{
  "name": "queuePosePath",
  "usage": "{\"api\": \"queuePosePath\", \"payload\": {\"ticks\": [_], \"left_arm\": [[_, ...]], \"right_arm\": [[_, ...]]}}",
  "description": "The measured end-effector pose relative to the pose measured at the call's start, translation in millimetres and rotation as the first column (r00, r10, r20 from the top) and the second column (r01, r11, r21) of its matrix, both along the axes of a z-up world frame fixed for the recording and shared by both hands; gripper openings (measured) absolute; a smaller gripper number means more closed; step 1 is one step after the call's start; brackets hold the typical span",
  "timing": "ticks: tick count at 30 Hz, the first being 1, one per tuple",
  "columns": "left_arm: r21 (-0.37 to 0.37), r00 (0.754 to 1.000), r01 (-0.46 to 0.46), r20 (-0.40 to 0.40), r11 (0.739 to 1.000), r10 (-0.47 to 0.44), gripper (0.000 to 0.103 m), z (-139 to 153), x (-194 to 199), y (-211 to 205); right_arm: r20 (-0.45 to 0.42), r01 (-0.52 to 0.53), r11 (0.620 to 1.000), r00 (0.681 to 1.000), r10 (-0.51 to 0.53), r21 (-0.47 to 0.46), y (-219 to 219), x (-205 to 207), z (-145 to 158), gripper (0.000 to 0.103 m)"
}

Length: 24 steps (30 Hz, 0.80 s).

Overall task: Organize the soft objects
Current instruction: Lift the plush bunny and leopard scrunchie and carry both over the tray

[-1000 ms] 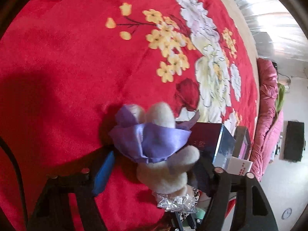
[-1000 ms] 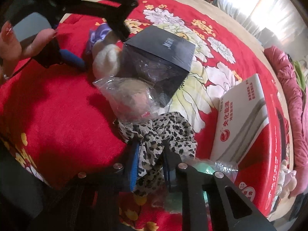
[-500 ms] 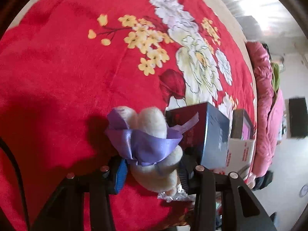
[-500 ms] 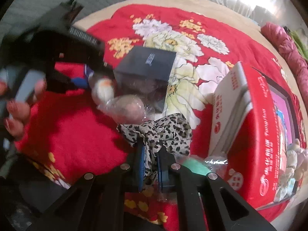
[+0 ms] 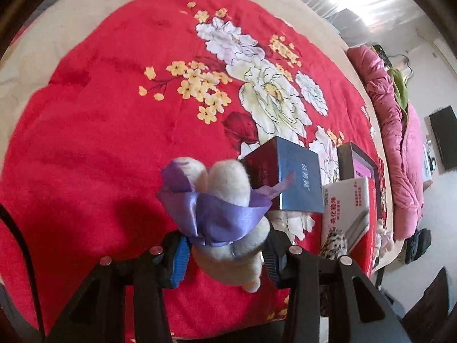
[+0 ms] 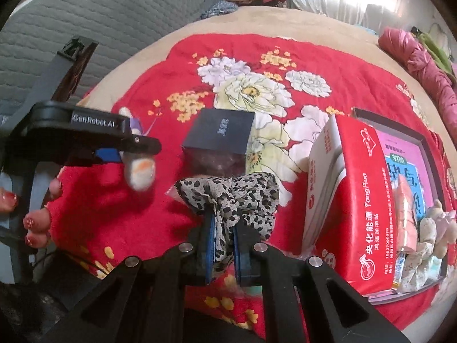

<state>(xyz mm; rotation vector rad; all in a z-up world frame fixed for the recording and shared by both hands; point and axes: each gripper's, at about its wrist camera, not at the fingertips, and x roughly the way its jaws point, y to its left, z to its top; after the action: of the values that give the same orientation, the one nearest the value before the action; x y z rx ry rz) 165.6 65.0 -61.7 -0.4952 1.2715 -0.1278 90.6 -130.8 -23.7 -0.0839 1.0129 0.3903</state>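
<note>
My left gripper (image 5: pixel 225 253) is shut on a cream plush toy (image 5: pixel 228 200) with a purple ribbon and holds it above the red floral blanket (image 5: pixel 100 120). The same toy (image 6: pixel 140 171) and the left gripper (image 6: pixel 125 150) show at the left of the right wrist view. My right gripper (image 6: pixel 222 237) is shut on a leopard-print fabric bow (image 6: pixel 228 197) and holds it up over the blanket, in front of a dark box (image 6: pixel 220 133).
A dark blue box (image 5: pixel 294 177) stands on the blanket. A red and white carton (image 6: pixel 360 200) leans at the right. A dark tray (image 6: pixel 428 154) behind the carton holds several soft toys (image 6: pixel 428 234). Pink bedding (image 5: pixel 400 154) lies at far right.
Both grippers have risen off the blanket with their loads. The left gripper closed on the plush toy. The bagged item by the bow is no longer seen.
</note>
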Motion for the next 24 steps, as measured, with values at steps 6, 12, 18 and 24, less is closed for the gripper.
{"api": "queuePosePath", "payload": {"ticks": [6,12,18,24], "left_arm": [[0.045,0.997,0.032,0.068,0.998,-0.035,0.044,28,-17,-9],[0.095,0.987,0.073,0.134,0.993,-0.086,0.044,59,-30,-20],[0.113,0.977,0.087,0.185,0.990,-0.107,0.044,88,-40,-27],[0.118,0.968,0.105,0.217,0.987,-0.129,0.044,108,-47,-37]], "right_arm": [[0.042,-0.005,1.000,0.999,0.004,0.024,1,-5,18,0.011],[0.086,0.007,0.998,0.996,-0.013,0.065,-4,-10,42,0.011],[0.140,0.024,0.995,0.989,-0.038,0.099,-13,-16,69,0.011],[0.183,0.046,0.991,0.981,-0.068,0.123,-27,-20,91,0.011]]}}
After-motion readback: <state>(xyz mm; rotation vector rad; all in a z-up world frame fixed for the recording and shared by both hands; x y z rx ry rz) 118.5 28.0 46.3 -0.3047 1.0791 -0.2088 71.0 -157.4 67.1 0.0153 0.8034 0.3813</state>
